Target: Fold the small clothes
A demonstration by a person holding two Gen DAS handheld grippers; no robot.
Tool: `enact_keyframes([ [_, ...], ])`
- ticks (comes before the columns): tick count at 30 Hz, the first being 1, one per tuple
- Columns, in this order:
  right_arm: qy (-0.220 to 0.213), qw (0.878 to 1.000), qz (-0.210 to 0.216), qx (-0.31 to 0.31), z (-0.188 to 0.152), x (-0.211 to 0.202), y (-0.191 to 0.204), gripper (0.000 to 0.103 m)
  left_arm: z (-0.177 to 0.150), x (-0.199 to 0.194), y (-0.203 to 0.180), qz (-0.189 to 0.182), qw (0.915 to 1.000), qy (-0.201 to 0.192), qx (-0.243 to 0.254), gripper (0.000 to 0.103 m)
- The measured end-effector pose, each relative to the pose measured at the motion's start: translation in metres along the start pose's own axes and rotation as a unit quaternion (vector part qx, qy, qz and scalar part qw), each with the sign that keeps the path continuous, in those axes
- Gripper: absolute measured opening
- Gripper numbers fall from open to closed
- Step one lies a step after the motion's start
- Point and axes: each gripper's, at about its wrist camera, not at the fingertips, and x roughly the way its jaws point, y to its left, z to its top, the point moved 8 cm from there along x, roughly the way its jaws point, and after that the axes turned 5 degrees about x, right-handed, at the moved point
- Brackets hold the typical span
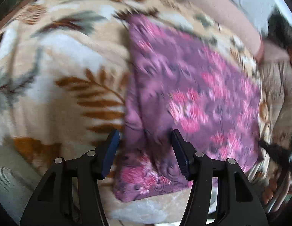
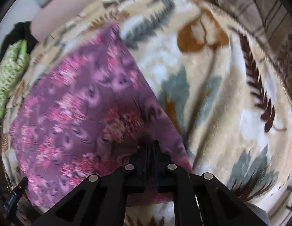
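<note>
Leafy blanket (image 1: 57, 60) bears purple cloth (image 1: 193, 86) lengthwise ahead (blurred); right gripper (image 2: 150, 148) pinches it, left gripper (image 1: 145, 145) spread.

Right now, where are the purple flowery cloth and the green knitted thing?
purple floral cloth (image 1: 193, 86), left wrist view, middle of its flat top.
green knitted garment (image 2: 10, 73), right wrist view, middle of its bumpy side.

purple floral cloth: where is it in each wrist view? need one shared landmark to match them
Left wrist: purple floral cloth fills centre-right, near corner between the open jaws.
Right wrist: it fills centre-left, near edge under the shut jaws.
Shared landmark: the leaf-print blanket under it.
</note>
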Motion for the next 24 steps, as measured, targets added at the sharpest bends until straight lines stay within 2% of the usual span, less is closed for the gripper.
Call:
enact_keyframes([
  [2,-0.056,0.996,0.063,0.012,0.009,-0.028,0.005,0.006,0.01,-0.011,0.013,-0.001,0.9989,-0.032,-0.034,0.057],
  [3,-0.08,0.993,0.087,0.017,0.013,-0.04,0.01,0.006,0.01,-0.01,0.015,-0.006,0.9986,-0.032,-0.041,0.058],
  [4,-0.104,0.985,0.136,0.017,0.016,-0.054,0.02,0.007,0.01,-0.006,0.017,-0.014,0.9985,-0.021,-0.05,0.058],
  [5,-0.115,0.978,0.175,0.007,0.018,-0.063,0.032,0.018,0.009,0.001,0.018,-0.023,0.9981,-0.008,-0.057,0.058],
  [6,-0.12,0.972,0.201,-0.008,0.017,-0.068,0.047,0.032,0.008,0.004,0.017,-0.027,0.9978,-0.002,-0.06,0.058],
  [7,-0.126,0.969,0.209,-0.032,0.015,-0.072,0.061,0.075,0.008,0.007,0.016,-0.032,0.9976,0.004,-0.061,0.058],
  [8,-0.135,0.968,0.204,-0.052,0.011,-0.073,0.073,0.097,0.008,0.007,0.014,-0.033,0.9978,0.004,-0.057,0.058],
  [9,-0.143,0.966,0.202,-0.071,0.006,-0.073,0.086,0.097,0.009,0.006,0.012,-0.031,0.9982,0.001,-0.051,0.058],
  [12,-0.119,0.958,0.231,-0.122,-0.01,-0.069,0.135,0.097,0.002,0.005,0.007,-0.032,0.9987,0.009,-0.038,0.058],
  [15,-0.112,0.952,0.238,-0.155,-0.016,-0.067,0.173,0.097,-0.008,0.005,0.007,-0.038,0.9984,0.02,-0.037,0.058],
  [17,-0.122,0.943,0.264,-0.161,-0.02,-0.07,0.202,0.097,-0.014,0.005,0.01,-0.037,0.9982,0.025,-0.041,0.058],
  [19,-0.119,0.94,0.283,-0.15,-0.02,-0.065,0.217,0.097,-0.021,0.007,0.009,-0.038,0.9981,0.03,-0.039,0.058],
  [22,-0.111,0.949,0.265,-0.132,-0.027,-0.039,0.229,0.097,-0.022,0.01,0.001,-0.028,0.9991,0.028,-0.016,0.063],
  [24,-0.094,0.956,0.241,-0.138,-0.034,-0.015,0.223,0.097,-0.021,0.012,-0.004,-0.028,0.9992,0.027,-0.007,0.071],
])
